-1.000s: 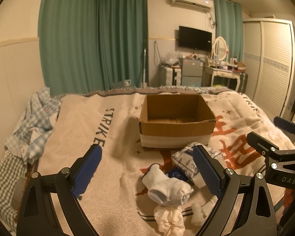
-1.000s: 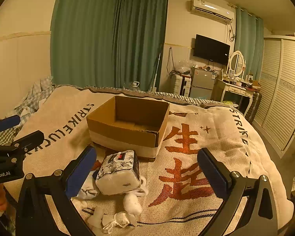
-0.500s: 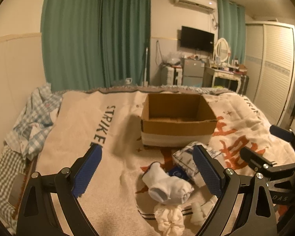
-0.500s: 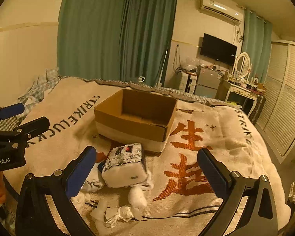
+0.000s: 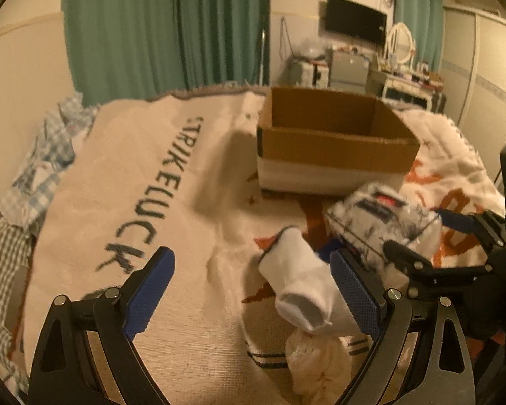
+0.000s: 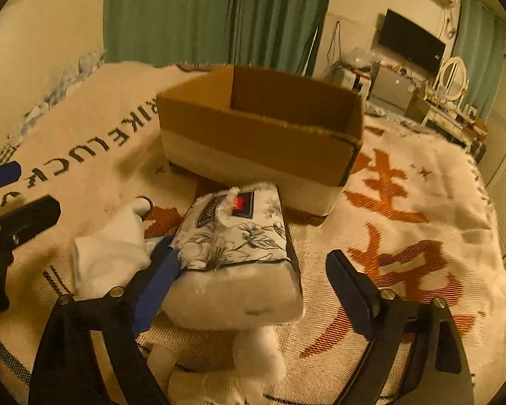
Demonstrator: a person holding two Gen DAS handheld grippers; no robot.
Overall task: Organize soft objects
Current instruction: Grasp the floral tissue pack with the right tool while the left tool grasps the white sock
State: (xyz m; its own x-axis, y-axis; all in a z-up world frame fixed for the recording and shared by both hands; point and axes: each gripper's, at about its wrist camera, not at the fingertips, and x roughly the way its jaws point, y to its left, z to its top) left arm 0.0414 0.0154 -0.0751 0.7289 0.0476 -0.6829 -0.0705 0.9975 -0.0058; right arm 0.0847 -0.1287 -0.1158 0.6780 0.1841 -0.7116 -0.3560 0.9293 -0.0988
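Note:
An open cardboard box (image 5: 334, 141) stands on the bed blanket; it also shows in the right wrist view (image 6: 259, 135). In front of it lie a floral tissue pack (image 6: 239, 260) (image 5: 381, 216), a rolled white sock (image 5: 300, 290) (image 6: 108, 256) and small white soft items (image 5: 317, 364) (image 6: 256, 354). My left gripper (image 5: 253, 297) is open, low over the blanket, its right finger beside the sock. My right gripper (image 6: 253, 290) is open, its fingers on either side of the tissue pack, apart from it on the right.
The blanket (image 5: 124, 182) with black letters and orange characters covers the bed. Checked bedding (image 5: 27, 175) is bunched at the left edge. Green curtains (image 5: 165, 27), a TV (image 5: 356, 20) and a dresser (image 5: 408, 84) stand beyond the bed.
Both grippers have moved down and forward toward the pile. The right gripper now straddles the tissue pack; the left one is close to the sock. Both stay open.

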